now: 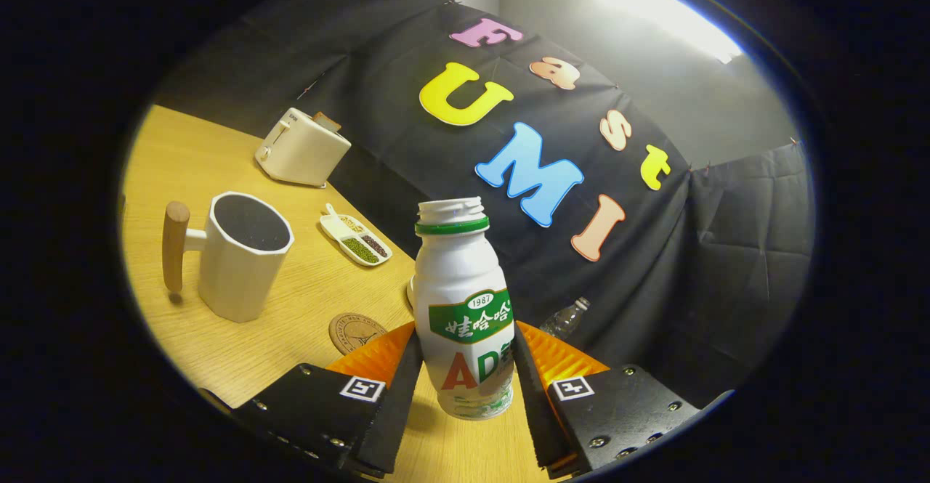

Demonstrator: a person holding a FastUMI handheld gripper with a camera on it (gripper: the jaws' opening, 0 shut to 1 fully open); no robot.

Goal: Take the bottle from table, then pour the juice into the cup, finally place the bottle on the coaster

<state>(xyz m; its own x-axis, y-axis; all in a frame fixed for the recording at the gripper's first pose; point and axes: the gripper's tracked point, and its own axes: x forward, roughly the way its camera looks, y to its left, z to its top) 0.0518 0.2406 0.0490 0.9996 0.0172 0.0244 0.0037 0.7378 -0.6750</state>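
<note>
The wooden table (240, 352) tilts across my view, its far edge running along the black cloth wall. Out toward the far corner sits a cream toaster (301, 150) with a slice poking out of its slot. Nearer, well inside the far edge, there's the cup (240, 254), a pale faceted mug with a wooden handle sticking out on the side away from me, its inside dark. And right here is the bottle (465, 309), white, green band at the neck, cap off, clamped in my gripper (465, 367), both fingers (401, 388) pressing its lower body from either side. I can't tell whether its base is touching the table or just above it. Between cup and bottle, close by the far edge, lies a small divided white dish (356, 236) with green and dark grains in its compartments. Just ahead of my left finger the round brown coaster (354, 332) lies flat, partly hidden behind that finger.
</note>
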